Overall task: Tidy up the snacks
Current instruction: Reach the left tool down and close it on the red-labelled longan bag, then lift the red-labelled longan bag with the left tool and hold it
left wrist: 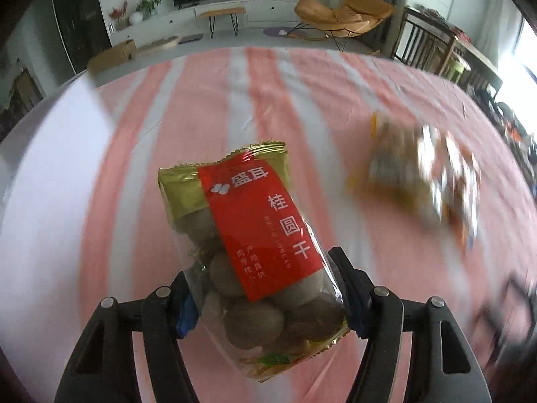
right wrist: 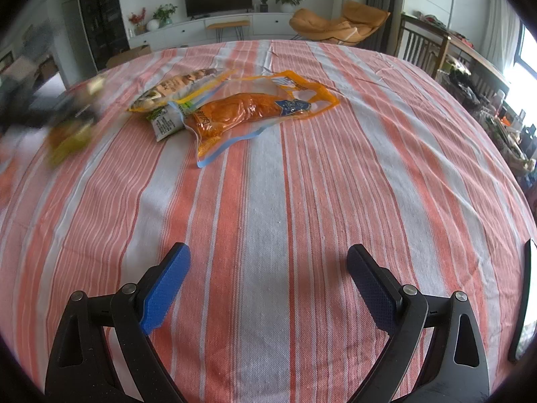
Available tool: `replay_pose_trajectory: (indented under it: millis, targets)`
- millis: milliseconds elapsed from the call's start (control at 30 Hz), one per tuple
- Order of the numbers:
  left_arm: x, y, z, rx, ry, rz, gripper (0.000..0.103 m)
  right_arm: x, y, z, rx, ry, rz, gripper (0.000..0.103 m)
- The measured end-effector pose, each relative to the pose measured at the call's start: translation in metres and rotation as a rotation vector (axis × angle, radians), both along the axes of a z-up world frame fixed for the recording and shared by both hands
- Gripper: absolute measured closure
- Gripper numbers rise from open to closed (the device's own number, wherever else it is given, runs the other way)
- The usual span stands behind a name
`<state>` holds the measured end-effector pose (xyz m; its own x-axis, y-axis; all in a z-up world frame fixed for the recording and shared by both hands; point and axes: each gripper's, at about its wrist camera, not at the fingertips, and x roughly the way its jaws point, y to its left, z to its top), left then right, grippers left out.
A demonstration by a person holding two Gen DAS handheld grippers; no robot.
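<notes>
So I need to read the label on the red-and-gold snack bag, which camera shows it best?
The left wrist view: the red-and-gold snack bag fills the middle, sharp, held in the left gripper with the jaws pressing its sides and the red label facing the camera. The right wrist view shows only a blurred smear at the left edge, probably that bag; nothing is readable.
</notes>
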<state>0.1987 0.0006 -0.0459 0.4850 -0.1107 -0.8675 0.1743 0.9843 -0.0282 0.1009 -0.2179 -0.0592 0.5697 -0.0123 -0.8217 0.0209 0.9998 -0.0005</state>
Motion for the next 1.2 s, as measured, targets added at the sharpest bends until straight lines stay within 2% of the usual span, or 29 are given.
replay_pose_trajectory:
  millis: [67,133,233,300,333,467,500,600,1200]
  targets:
    - [-0.033,0.024,-0.005,0.006,-0.013,0.022,0.035,0.000,0.000,0.000,0.000,0.000,0.000,0.007]
    - [-0.051,0.042,-0.010,-0.031,-0.022,0.055,0.032,0.000,0.000,0.000,0.000,0.000,0.000,0.007]
    - [-0.067,0.066,-0.018,-0.125,-0.055,0.131,0.021,0.000,0.000,0.000,0.000,0.000,0.000,0.007]
    - [-0.069,0.070,-0.026,-0.149,-0.049,0.146,0.014,0.000,0.000,0.000,0.001,0.000,0.000,0.007]
    - [-0.071,0.066,-0.026,-0.134,-0.077,0.143,0.014,0.000,0.000,0.000,0.001,0.000,0.001,0.007]
    - [-0.073,0.040,-0.036,0.049,-0.138,0.086,0.004,0.000,0.000,0.000,0.001,-0.003,0.002,0.007]
    - [-0.072,0.042,-0.038,0.061,-0.133,0.093,0.001,-0.001,0.000,0.000,0.000,-0.003,0.002,0.007]
    - [-0.063,0.055,-0.042,-0.008,-0.105,0.125,0.000,-0.001,0.000,0.000,-0.001,-0.004,0.002,0.007]
    - [-0.061,0.054,-0.039,0.004,-0.104,0.127,0.000,-0.004,0.000,0.001,-0.001,-0.005,0.003,0.007]
